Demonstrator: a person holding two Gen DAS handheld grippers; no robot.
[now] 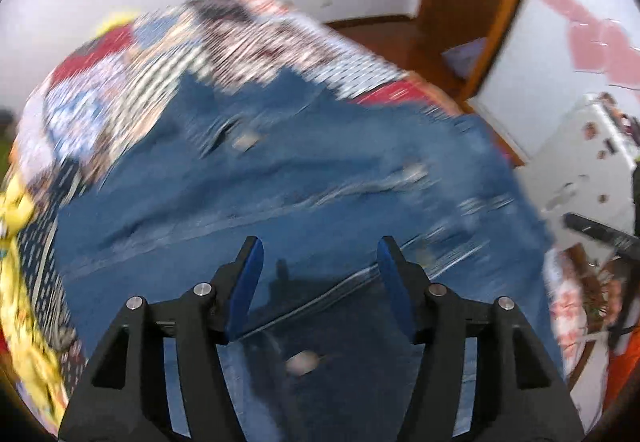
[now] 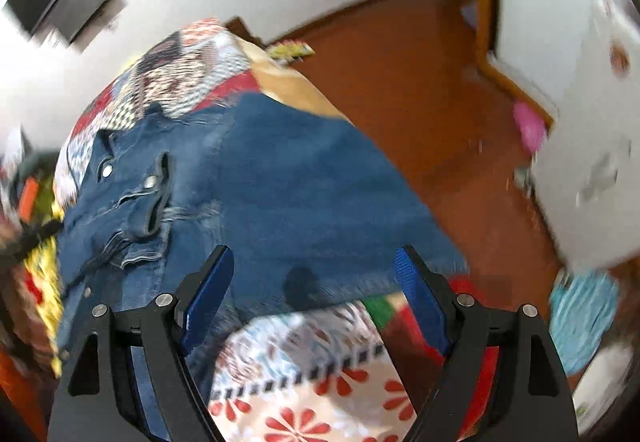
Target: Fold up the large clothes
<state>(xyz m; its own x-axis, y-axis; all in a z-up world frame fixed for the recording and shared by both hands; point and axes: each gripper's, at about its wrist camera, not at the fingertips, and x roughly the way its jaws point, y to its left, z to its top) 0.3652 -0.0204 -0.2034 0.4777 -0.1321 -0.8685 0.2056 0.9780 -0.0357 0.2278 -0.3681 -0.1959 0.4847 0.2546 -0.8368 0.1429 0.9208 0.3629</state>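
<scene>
At the bottom of each view, the left gripper point(image 1: 320, 256) and right gripper point(image 2: 316, 266) gape wide, holding nothing. Beyond them, filling mid-frame, a blue denim garment with metal snaps point(image 2: 280, 182) lies spread over a patchwork quilted bedspread point(image 2: 304, 366). Its right edge overhangs the orange-brown wooden floor point(image 2: 440, 82); a careless tug might slide it off.

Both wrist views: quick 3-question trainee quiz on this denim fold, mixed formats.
1. True or false: the left gripper is shut on the denim garment.
2. The right gripper is: A) open over the garment's frayed edge B) shut on a sock C) out of view
3. Fill in: the garment lies on a patterned ____.

Key: 1 false; 2 A; 3 bedspread
</scene>
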